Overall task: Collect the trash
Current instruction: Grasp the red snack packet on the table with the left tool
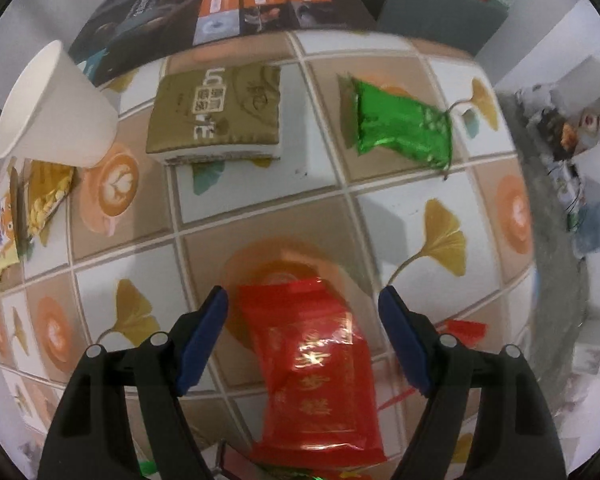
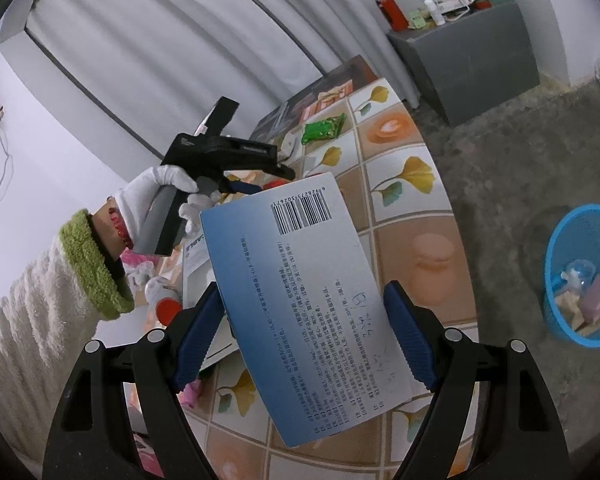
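Blue box (image 2: 300, 304) in right tongs (image 2: 304, 336), barcode end pointing away.

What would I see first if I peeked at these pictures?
A shiny red packet lies on the patterned tablecloth, right between the open left gripper. Farther back sits a bright green wrapper. In the other view, the right gripper holds a blue-and-white box above the table, and a blue bin with some trash inside stands on the floor.

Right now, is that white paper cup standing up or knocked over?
Knocked over. In the left wrist view the paper cup lies on its side on the tablecloth, its open mouth facing left.
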Available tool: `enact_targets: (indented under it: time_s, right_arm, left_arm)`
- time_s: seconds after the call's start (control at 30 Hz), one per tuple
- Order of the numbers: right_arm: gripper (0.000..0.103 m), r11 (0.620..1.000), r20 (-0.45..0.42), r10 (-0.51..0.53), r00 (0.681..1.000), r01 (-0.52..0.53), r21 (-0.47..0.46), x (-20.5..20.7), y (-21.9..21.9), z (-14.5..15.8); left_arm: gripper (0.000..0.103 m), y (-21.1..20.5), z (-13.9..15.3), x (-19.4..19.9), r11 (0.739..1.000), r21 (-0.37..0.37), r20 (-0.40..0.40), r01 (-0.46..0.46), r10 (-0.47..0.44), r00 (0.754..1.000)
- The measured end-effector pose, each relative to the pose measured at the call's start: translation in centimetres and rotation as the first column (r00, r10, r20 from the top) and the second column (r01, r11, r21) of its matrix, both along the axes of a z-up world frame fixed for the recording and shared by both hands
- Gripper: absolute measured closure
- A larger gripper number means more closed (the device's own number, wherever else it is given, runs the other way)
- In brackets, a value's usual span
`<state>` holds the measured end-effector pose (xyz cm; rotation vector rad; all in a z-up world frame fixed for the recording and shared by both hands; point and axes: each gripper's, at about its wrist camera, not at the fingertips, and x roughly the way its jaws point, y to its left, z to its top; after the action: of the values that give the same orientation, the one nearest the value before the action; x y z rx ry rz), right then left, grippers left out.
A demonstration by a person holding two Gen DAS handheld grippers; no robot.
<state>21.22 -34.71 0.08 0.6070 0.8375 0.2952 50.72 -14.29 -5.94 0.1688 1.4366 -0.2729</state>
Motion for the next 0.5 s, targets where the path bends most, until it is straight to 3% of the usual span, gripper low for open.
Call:
enact_targets:
  time_s: [0.23, 0.3, 0.37, 0.5]
  right_arm:
    - [0.027, 1.0, -0.001, -0.008, 1.0, 0.008, 0.011, -0.2, -0.1, -0.1]
    - [0.027, 1.0, 0.002, -0.008, 1.0, 0.008, 0.011, -0.4, -0.1, 0.0]
    - [0.027, 1.0, 0.005, -0.011, 1.0, 0.011, 0.008, -0.5, -0.1, 0.1]
    - [0.027, 1.0, 0.005, -0.021, 1.0, 0.021, 0.004, -0.5, -0.2, 0.1]
  left_arm:
    - [0.031, -0.8, -0.3, -0.2, 0.997, 0.053, 0.01, 0.054, -0.054, 0.998]
    - [0.042, -0.8, -0.2, -0.3, 0.997, 0.048, 0.025, 0.061, -0.063, 0.998]
    - [0.058, -1.0, -0.1, -0.4, 0.997, 0.041, 0.033, 0.06, -0.062, 0.998]
    - [0.067, -0.9, 1.0, -0.5, 0.999, 0.003, 0.059, 0.047, -0.047, 0.997]
